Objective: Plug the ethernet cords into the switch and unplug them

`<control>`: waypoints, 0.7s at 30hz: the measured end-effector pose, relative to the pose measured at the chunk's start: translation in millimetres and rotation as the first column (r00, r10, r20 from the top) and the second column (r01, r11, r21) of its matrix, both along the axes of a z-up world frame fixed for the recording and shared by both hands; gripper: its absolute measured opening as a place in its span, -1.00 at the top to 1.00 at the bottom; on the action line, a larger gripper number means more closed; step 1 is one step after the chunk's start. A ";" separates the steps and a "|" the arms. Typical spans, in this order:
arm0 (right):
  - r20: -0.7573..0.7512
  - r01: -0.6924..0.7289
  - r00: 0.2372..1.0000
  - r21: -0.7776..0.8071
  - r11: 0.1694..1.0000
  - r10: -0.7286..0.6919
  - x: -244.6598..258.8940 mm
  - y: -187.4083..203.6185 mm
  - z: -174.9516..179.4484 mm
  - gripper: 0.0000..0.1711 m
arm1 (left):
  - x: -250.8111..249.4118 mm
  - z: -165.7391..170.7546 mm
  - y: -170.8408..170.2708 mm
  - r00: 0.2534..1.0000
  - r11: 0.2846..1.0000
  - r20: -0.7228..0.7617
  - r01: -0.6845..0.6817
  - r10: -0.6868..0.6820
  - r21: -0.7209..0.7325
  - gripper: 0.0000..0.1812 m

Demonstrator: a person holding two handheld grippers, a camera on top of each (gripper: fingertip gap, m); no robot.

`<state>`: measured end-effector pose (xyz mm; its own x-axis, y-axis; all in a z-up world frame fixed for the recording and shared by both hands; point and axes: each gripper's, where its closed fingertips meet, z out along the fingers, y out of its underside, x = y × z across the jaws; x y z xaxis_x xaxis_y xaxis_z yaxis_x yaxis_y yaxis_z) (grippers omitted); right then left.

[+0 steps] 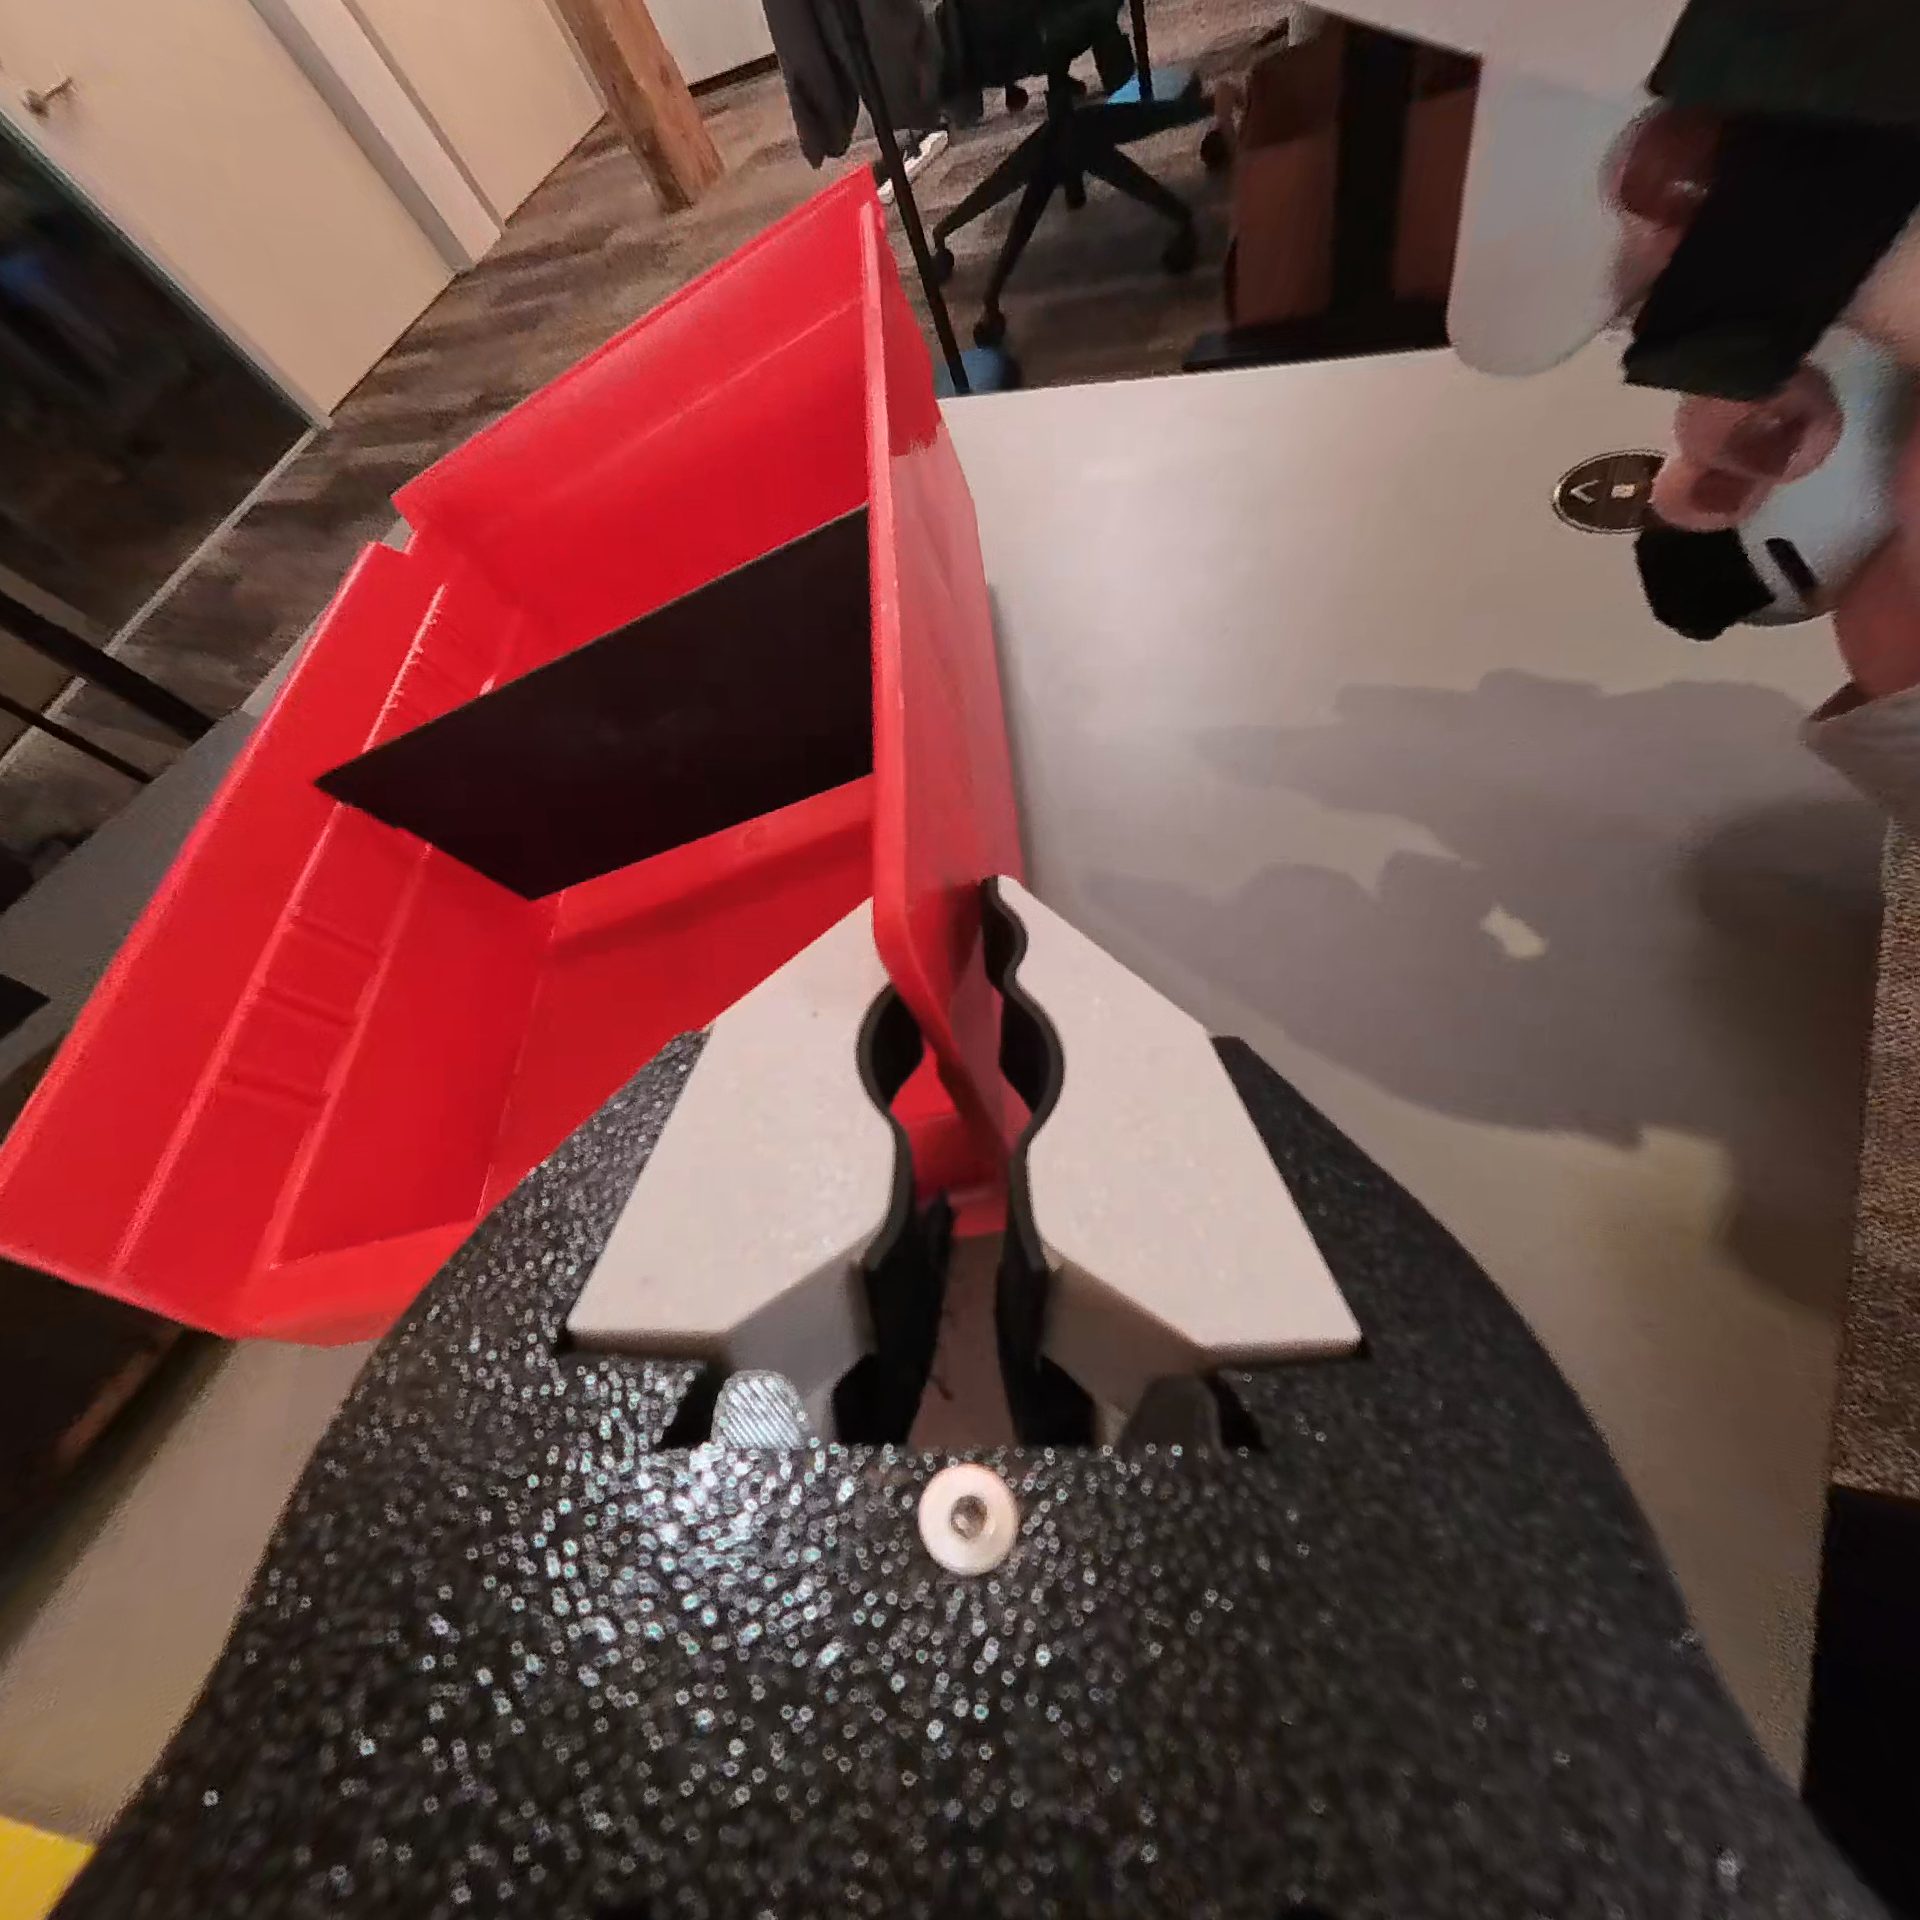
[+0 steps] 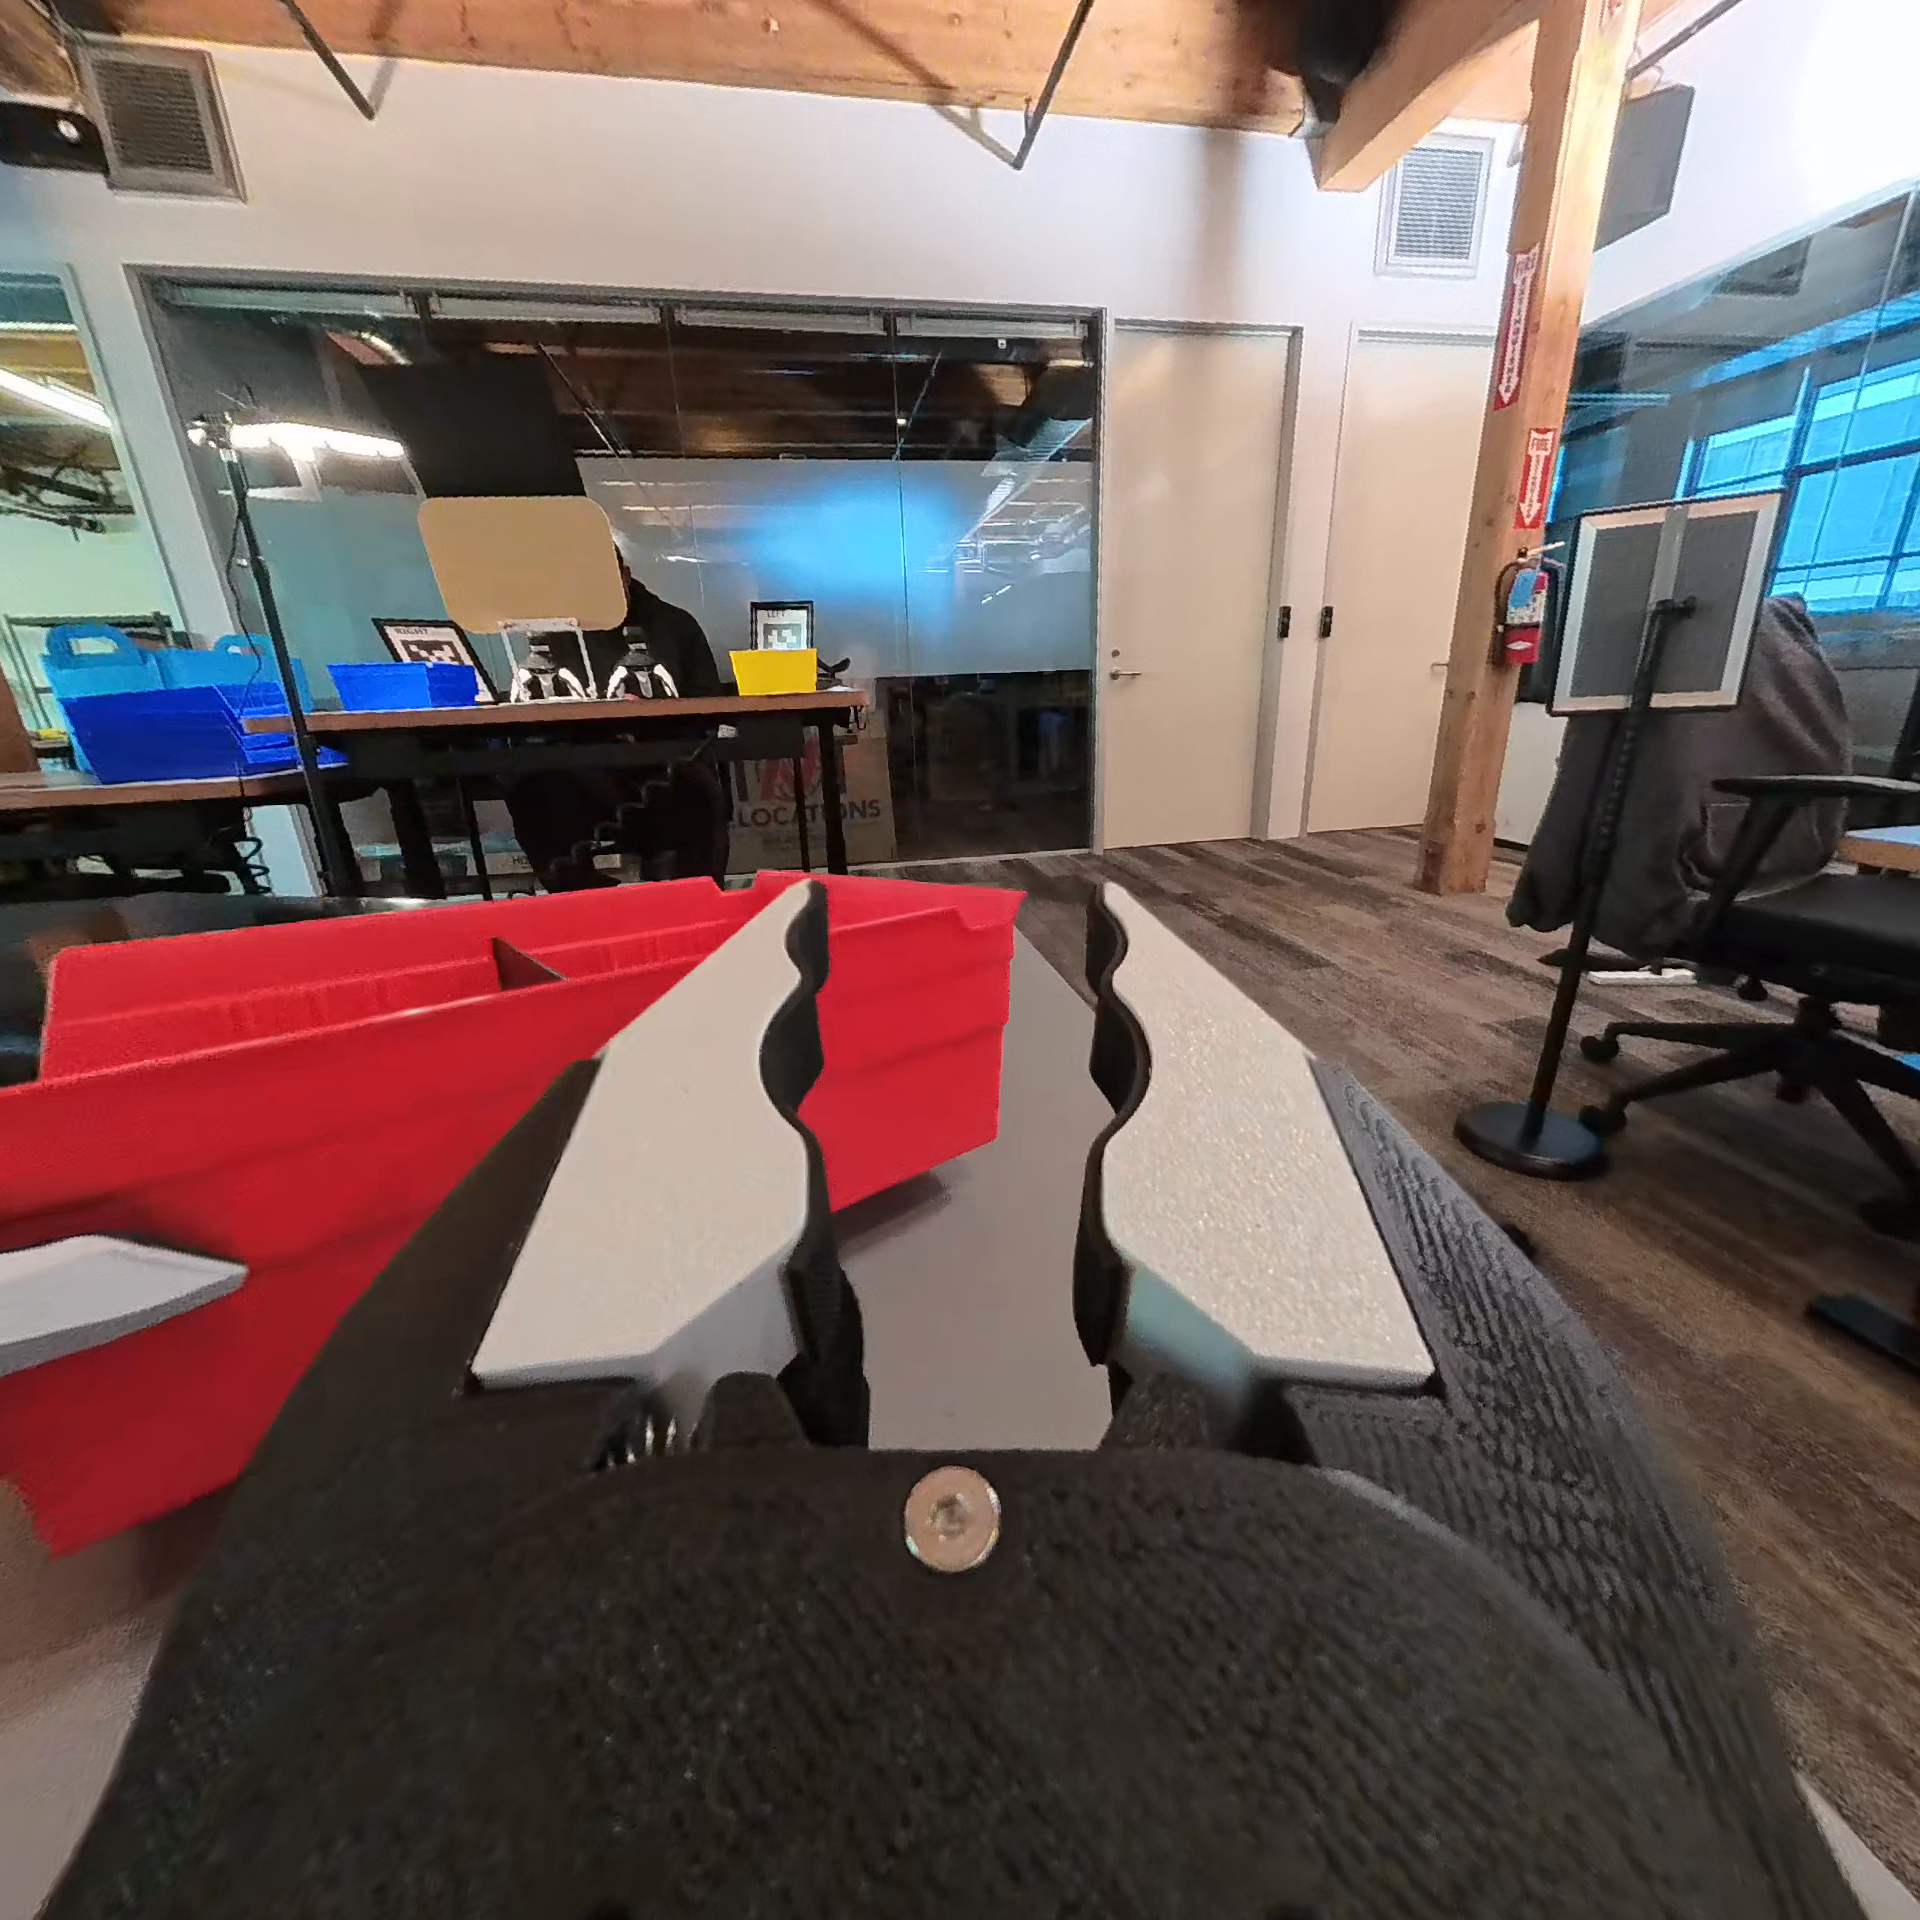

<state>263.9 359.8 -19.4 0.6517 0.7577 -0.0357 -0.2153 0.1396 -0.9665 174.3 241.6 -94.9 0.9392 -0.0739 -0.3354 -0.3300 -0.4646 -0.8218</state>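
Observation:
No ethernet cord or switch shows in either view. My left gripper is shut on the side wall of a red plastic bin, which is tilted up off the grey table. A black divider stands across the inside of the bin. In the right wrist view the same red bin lies to the left, with one left-gripper finger showing against its side. My right gripper is open and empty, pointing past the bin's right end over the dark tabletop.
A person's hand holds the right gripper's handle at the table's far right, near a round desk control. An office chair and a black floor stand are to the right. A far table holds blue bins.

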 end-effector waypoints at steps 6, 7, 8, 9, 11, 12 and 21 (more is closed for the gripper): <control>-0.027 -0.011 1.000 -0.035 0.999 0.010 0.7 2.9 -1.0 0.42 | 7.1 -10.8 11.3 1.000 1.000 0.018 -0.025 0.025 -0.005 0.93; -0.026 -0.013 1.000 -0.039 0.999 0.012 0.4 2.6 -1.2 0.42 | 9.1 -12.8 13.2 0.999 1.000 0.023 -0.029 0.029 -0.007 0.93; -0.023 -0.010 1.000 -0.043 0.999 0.009 0.5 2.7 -1.7 0.41 | 11.1 -14.2 15.3 0.999 0.999 0.022 -0.034 0.034 -0.007 0.93; -0.023 -0.008 1.000 -0.046 0.999 0.007 0.6 2.6 -2.0 0.41 | 12.9 -15.7 16.7 0.999 0.999 0.022 -0.037 0.037 -0.010 0.93; -0.030 -0.012 1.000 -0.052 0.999 0.010 -0.2 1.9 -1.9 0.40 | 16.5 -19.1 18.6 0.999 0.999 0.023 -0.035 0.035 -0.011 0.93; -0.029 -0.012 1.000 -0.054 0.998 0.010 -1.0 1.7 -2.5 0.39 | 17.0 -20.4 17.0 0.999 0.999 0.014 -0.030 0.030 -0.021 0.93; 0.012 -0.069 0.998 -0.032 0.997 0.070 -21.8 -28.5 -1.0 0.20 | -34.5 119.1 -133.1 0.900 0.917 -0.273 -0.252 0.339 0.309 0.19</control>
<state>242.1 331.3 -20.4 0.5982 0.7997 -0.0518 -0.2105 0.0945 -0.9730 139.9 108.5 24.2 0.7452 0.3211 -0.5844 -0.4719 -0.3654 -0.8024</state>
